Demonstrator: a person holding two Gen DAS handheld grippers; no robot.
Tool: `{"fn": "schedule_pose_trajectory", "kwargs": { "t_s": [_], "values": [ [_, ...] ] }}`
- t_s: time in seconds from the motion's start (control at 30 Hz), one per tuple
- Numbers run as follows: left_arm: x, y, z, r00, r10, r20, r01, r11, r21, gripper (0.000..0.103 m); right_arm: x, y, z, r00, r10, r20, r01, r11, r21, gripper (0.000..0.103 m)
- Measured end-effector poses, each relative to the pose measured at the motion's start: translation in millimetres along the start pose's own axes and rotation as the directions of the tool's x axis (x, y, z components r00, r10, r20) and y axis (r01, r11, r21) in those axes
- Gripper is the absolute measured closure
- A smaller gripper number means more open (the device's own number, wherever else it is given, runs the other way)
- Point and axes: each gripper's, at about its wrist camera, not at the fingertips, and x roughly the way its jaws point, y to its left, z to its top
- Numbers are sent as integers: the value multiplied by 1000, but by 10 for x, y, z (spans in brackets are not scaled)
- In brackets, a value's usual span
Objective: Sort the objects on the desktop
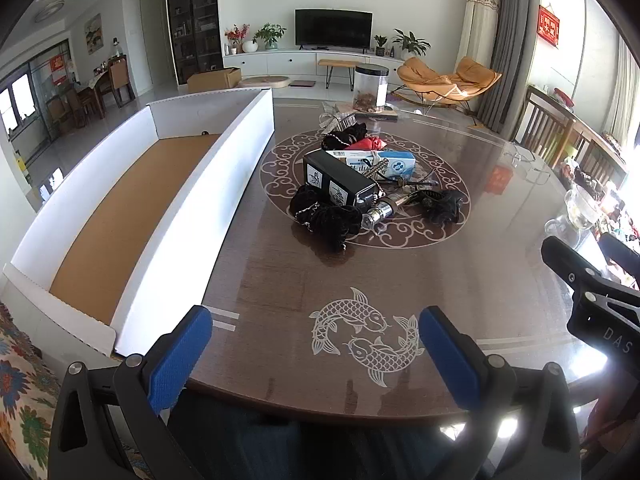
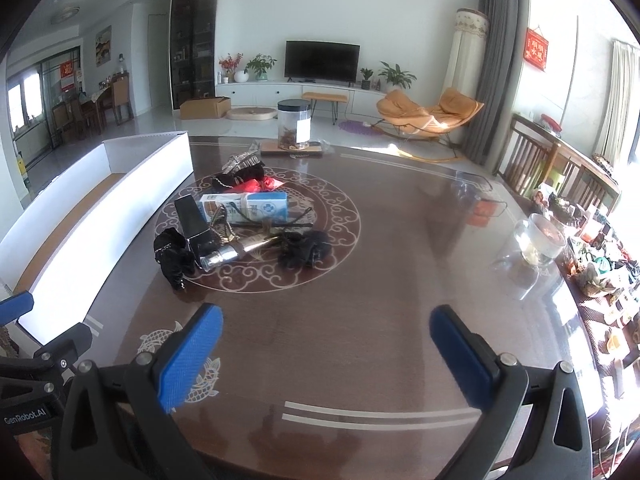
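A heap of small objects lies on the round ornament in the middle of the dark table [image 1: 280, 300]: a black box [image 1: 338, 178], a white and blue carton [image 1: 384, 162], a black fabric bundle [image 1: 326, 216], a silver metal piece [image 1: 382, 212] and a red item [image 1: 366, 144]. The right wrist view shows the same black box [image 2: 194, 220], carton [image 2: 250, 206] and silver piece [image 2: 236, 252]. My left gripper [image 1: 316, 356] hovers open over the table's near edge, well short of the heap. My right gripper [image 2: 326, 356] is open too, nothing between its blue pads.
A long white box [image 1: 240, 160] with a brown floor stands along the table's left side. A clear jar [image 1: 370, 88] on a board sits at the far edge. A glass cup [image 2: 540, 244] and clutter fill the right side, beside wooden chairs [image 2: 532, 156].
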Motion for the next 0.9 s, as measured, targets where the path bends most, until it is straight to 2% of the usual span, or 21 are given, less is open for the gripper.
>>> {"fn": "schedule_pose_trajectory", "kwargs": {
  "t_s": [0.13, 0.23, 0.47, 0.7, 0.9],
  "values": [
    [83, -246, -79, 999, 35, -10, -34, 999, 19, 0, 32, -74, 2, 999, 26, 29, -25, 999, -36, 0],
    [173, -349, -111, 998, 43, -48, -43, 999, -3, 0, 96, -176, -4, 998, 56, 28, -55, 998, -43, 0],
    [254, -430, -119, 993, 53, -103, -56, 998, -31, 0, 257, -430, -90, 994, 108, -11, -108, 994, 17, 0],
    [535, -519, -30, 986, 91, -138, -90, 996, 14, 0, 468, -543, -210, 992, 96, -77, -92, 995, 50, 0],
    [945, -492, 31, 980, 84, -178, -79, 996, 37, 0, 757, -553, -223, 991, 65, -120, -57, 996, 69, 0]
  ]
}}
